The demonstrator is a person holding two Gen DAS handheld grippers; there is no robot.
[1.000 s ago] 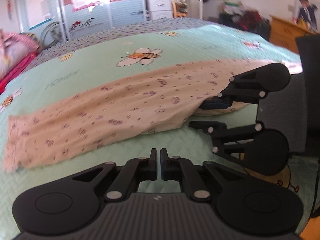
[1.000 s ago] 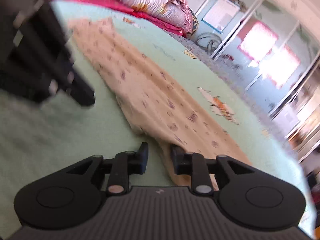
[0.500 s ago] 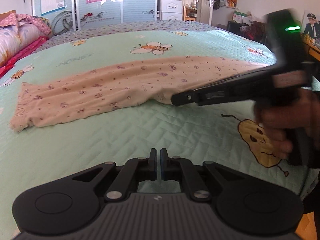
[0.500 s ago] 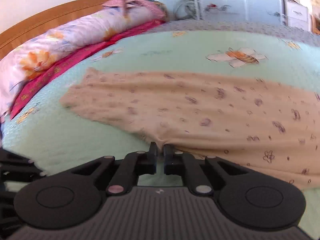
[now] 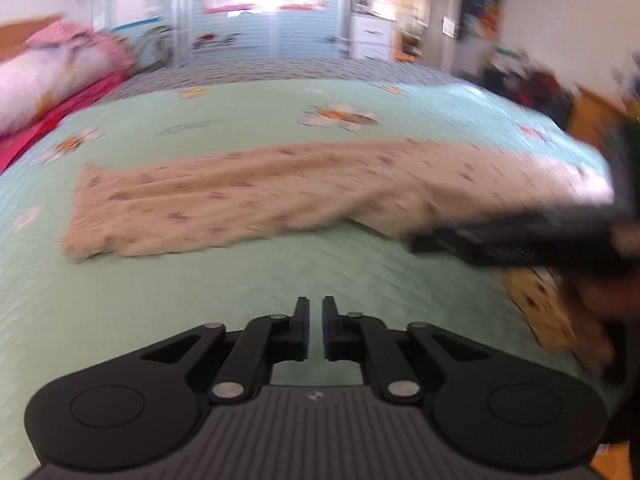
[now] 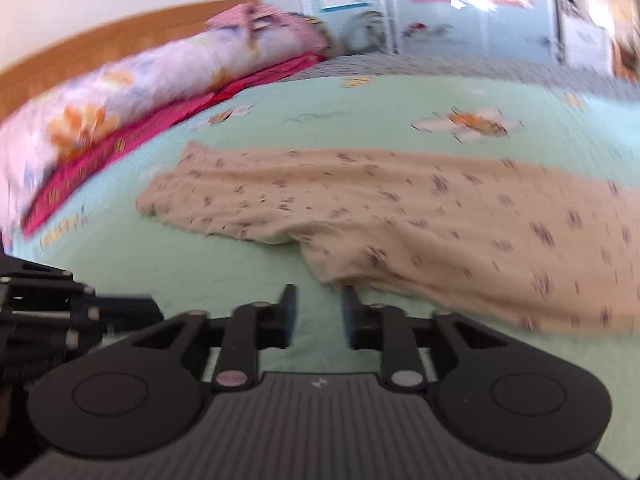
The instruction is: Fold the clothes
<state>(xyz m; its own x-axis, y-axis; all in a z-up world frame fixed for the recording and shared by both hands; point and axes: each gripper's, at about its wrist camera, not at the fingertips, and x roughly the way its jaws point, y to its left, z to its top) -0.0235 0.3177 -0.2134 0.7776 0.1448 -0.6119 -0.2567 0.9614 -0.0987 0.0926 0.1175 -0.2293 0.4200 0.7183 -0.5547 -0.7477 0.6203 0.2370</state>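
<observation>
I've just let the cloth (image 6: 400, 216) go: my right gripper (image 6: 318, 300) is opening, empty, the hem just ahead. Left gripper (image 5: 315, 312) opening, empty too; next fold needs regrasping.

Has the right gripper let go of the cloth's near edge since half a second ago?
Yes. The right gripper was shut on the beige cloth; its jaws are now opening just short of that edge, over bare green bedspread.

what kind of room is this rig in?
Most likely a home bedroom. The work surface is a bed with a mint-green quilted bedspread, a rolled floral duvet lies against a wooden headboard, and a beige printed garment is spread out on the bedspread.
</observation>
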